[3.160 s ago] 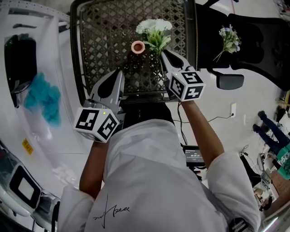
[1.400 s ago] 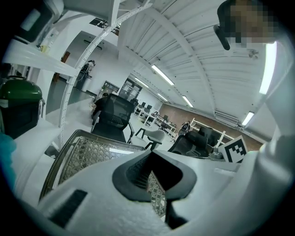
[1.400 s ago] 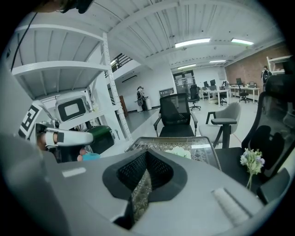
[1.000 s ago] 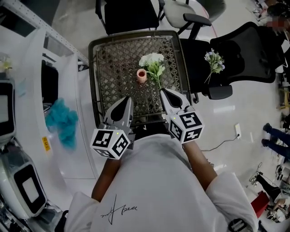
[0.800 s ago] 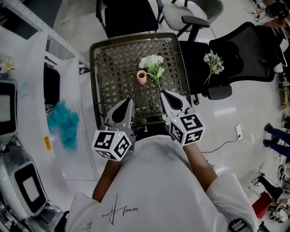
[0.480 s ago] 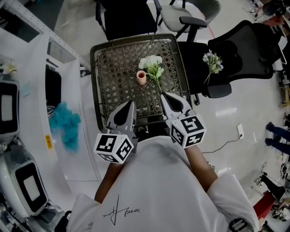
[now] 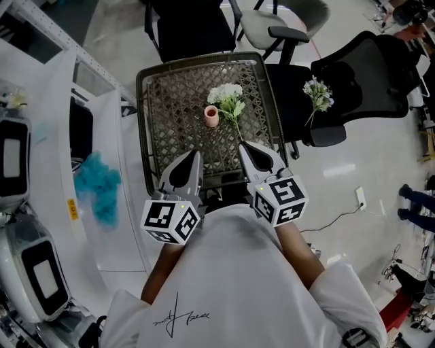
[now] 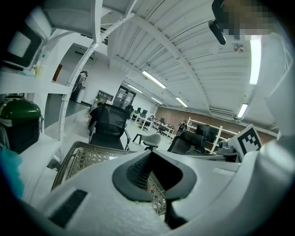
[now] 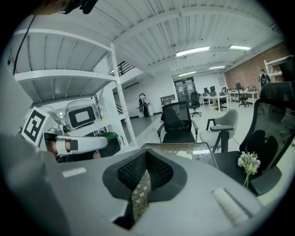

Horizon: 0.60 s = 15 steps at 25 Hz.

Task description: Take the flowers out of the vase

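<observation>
A small pink vase (image 7: 211,115) stands upright on the metal lattice table (image 7: 170,102), and its mouth looks empty. White flowers (image 7: 227,96) lie on the table just right of the vase, stem toward me; they show as a pale patch (image 9: 185,156) in the right gripper view. My right gripper (image 7: 242,145) is shut and empty, a short way back from the stem's end. At the table's near edge my left gripper (image 7: 196,155) is also shut, holding nothing. A second small bunch of flowers (image 7: 318,92) (image 9: 249,162) lies on a black chair to the right.
White shelving (image 7: 61,102) with a teal cloth (image 7: 95,185) runs along the left. The black office chair (image 7: 367,75) stands right of the table, another black chair (image 7: 190,24) and a grey one (image 7: 282,17) behind it. A green bin (image 8: 18,123) sits at the left.
Both grippers have drawn back a little from the table toward my body, still shut. Earlier the right gripper's tip was by the flower stems. Vase and flowers have not moved.
</observation>
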Motion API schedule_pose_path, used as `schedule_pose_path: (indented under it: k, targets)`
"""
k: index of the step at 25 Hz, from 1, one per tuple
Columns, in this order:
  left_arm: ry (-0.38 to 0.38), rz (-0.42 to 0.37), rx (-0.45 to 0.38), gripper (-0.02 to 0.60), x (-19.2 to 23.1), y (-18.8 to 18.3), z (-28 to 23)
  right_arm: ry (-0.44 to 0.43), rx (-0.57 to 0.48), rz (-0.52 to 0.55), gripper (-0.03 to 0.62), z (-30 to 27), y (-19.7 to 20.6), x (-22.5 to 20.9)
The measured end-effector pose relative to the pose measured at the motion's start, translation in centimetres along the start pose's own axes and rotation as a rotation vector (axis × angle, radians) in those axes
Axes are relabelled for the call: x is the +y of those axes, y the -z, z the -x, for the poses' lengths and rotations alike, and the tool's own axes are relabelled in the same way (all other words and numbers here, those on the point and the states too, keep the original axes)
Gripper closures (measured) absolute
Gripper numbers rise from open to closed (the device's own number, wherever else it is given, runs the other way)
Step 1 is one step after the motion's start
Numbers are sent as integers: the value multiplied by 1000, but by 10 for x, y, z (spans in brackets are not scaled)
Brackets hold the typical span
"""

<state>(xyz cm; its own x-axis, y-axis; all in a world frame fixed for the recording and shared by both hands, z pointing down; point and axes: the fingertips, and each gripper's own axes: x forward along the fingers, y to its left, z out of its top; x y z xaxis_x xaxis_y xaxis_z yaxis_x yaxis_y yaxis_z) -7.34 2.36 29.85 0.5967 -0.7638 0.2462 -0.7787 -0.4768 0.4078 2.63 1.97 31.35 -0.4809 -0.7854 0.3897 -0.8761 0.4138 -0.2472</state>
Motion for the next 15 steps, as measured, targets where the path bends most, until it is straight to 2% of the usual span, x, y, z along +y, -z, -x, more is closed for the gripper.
schedule_pose_path:
  k: [15]
  targets:
    - [-8, 11, -6, 578, 4, -1, 1, -3, 8, 8, 589, 1, -1, 4]
